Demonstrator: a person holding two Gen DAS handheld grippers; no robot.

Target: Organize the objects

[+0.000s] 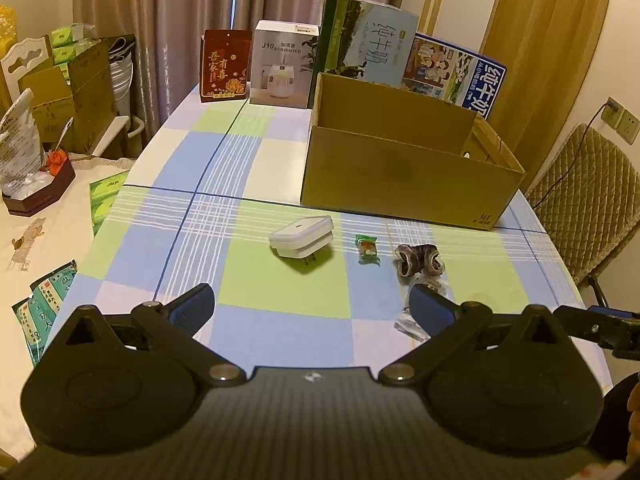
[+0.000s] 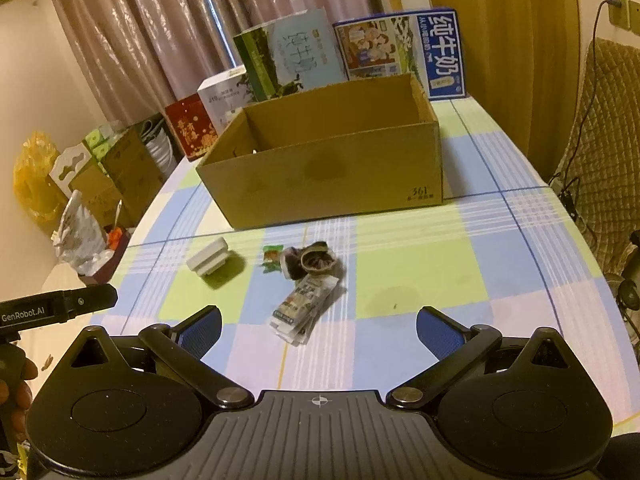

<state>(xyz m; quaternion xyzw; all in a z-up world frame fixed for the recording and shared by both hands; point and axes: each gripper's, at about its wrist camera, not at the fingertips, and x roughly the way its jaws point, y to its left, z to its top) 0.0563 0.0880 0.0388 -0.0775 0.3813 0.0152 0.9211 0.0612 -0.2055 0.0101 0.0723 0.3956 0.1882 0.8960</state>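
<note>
On the checked tablecloth lie a white plug adapter (image 1: 302, 237) (image 2: 208, 261), a small green candy (image 1: 367, 249) (image 2: 273, 258), a dark brown bundle (image 1: 419, 260) (image 2: 313, 261) and a clear printed packet (image 2: 303, 310) (image 1: 416, 322). Behind them stands an open cardboard box (image 1: 404, 168) (image 2: 332, 176). My left gripper (image 1: 312, 308) hovers open in front of the adapter and candy, nothing between its fingers. My right gripper (image 2: 318, 330) is open too, just short of the packet.
Upright cartons line the table's far edge: a red pouch (image 1: 225, 66), a white humidifier box (image 1: 282, 64), and milk cartons (image 1: 370, 44) (image 2: 404, 52). A padded chair (image 1: 584, 200) stands at right. A side table at left holds a tissue pack (image 1: 105, 200) and clutter.
</note>
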